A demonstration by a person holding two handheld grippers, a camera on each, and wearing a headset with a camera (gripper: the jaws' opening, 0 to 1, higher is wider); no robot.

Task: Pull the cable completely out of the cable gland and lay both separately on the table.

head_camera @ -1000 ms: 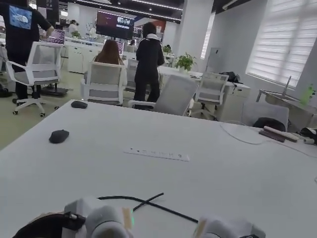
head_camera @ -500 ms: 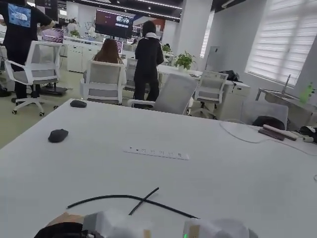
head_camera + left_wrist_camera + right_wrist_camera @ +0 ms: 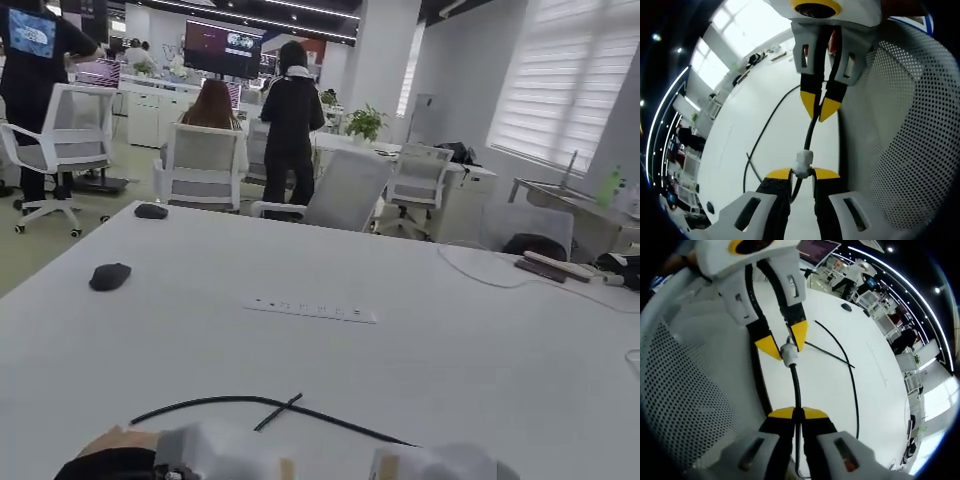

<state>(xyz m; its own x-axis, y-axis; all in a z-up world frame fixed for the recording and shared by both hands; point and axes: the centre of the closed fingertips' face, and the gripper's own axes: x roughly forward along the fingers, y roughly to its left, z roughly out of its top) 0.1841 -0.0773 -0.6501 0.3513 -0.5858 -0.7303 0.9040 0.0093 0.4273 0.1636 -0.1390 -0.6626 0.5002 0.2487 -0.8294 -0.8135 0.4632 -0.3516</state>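
Chg vs 1 s ago: slack loop of cable (image 3: 230, 402) on worktop (image 3: 450, 340) reaches further left of power strip (image 3: 310, 312); loose end crossing it looks shorter.
Left hand-held gripper (image 3: 802, 173): jaws narrow, clamped on white cable gland (image 3: 804, 164), held by worktop's near edge.
Right hand-held gripper (image 3: 796, 413): jaws nearly closed, pinching cable near gland.
Cable runs thru gland, straight betw. the two grippers.

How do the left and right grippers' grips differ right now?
The left gripper is shut on the white cable gland; the right gripper is shut on the black cable. The left's fingers stand apart around the gland; the right's nearly meet. Both face each other along the cable, which runs through the gland.
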